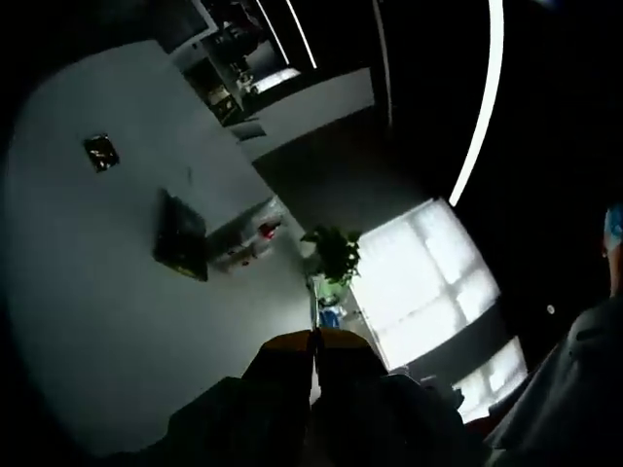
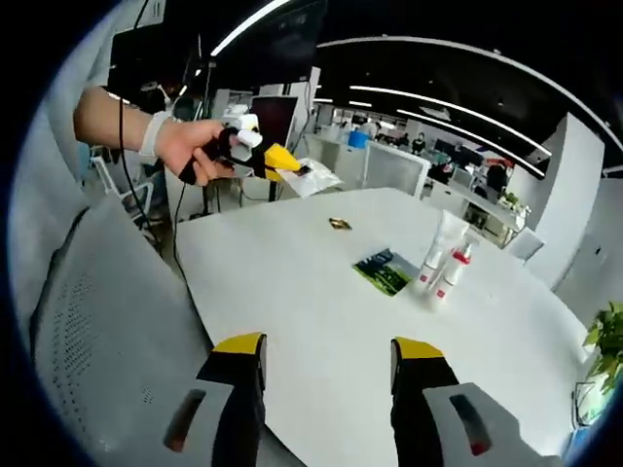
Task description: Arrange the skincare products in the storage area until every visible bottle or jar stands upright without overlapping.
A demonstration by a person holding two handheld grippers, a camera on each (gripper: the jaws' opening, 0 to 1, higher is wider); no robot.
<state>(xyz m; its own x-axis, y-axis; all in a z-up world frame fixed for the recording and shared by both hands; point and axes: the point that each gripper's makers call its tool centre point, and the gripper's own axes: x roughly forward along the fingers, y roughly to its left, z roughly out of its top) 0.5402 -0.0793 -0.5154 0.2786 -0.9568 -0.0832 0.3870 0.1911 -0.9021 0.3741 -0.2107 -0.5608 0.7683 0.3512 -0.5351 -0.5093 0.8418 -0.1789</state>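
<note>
Bottles (image 2: 444,258) stand upright and side by side on your white table (image 2: 292,282), toward two o'clock in the right gripper view, just right of a dark green packet (image 2: 385,270). Your right gripper (image 2: 328,362) hangs released, jaws apart. At ten o'clock your hand (image 2: 191,148) holds the left gripper (image 2: 289,162), jaws clenched together.

A white, rounded worktop (image 2: 311,292) carries few things. Toward its far right edge stand a white tube (image 2: 440,243) and two small white bottles with red caps (image 2: 454,270), upright and close together. Just beside them lies a flat dark-green packet (image 2: 384,271). Nearer the far edge lies a small dark sachet (image 2: 339,224).
</note>
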